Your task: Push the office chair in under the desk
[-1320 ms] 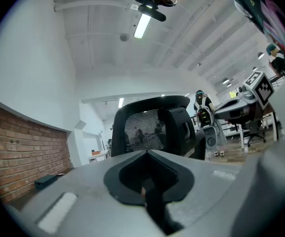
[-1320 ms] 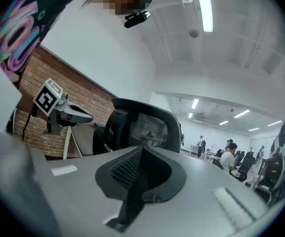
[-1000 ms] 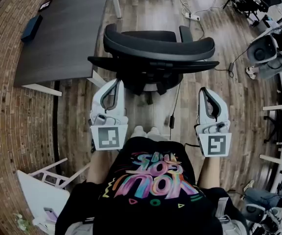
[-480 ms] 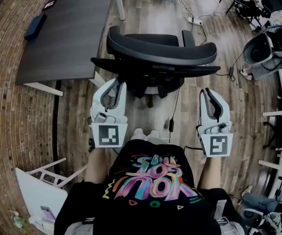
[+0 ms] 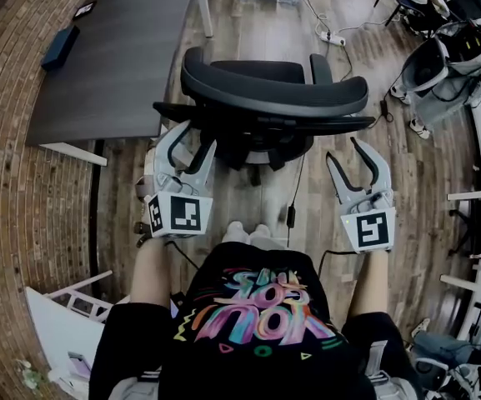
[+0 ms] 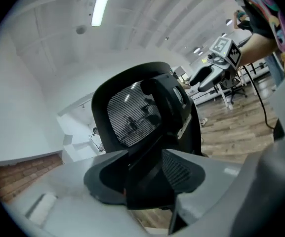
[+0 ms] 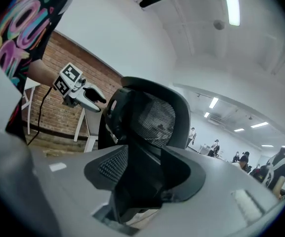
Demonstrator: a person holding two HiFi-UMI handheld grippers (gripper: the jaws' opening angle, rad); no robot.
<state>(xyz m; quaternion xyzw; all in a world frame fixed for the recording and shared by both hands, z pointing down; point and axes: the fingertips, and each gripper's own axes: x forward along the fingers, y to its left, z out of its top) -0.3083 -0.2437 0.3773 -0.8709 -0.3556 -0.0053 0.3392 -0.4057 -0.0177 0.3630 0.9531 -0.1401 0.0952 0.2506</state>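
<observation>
Left gripper [image 5: 193, 140] and right gripper [image 5: 347, 152]: both sets of jaws are opening, already wide, and I see nothing between them. Office chair [image 5: 273, 94] is just beyond them on the wood floor [image 5: 248, 23], right of the dark desk [image 5: 107, 57], not under it. Brick wall [image 5: 15, 207] on the left.

The office chair [image 5: 273, 90] fills the middle of the floor [image 5: 407, 182], its wide curved back blocking the way straight ahead. Bare boards lie open to its right. A black cable [image 5: 293, 211] trails across the floor behind the seat. On the left, the worktop [image 5: 115, 57] has its near corner just beside the chair, narrowing that side.
</observation>
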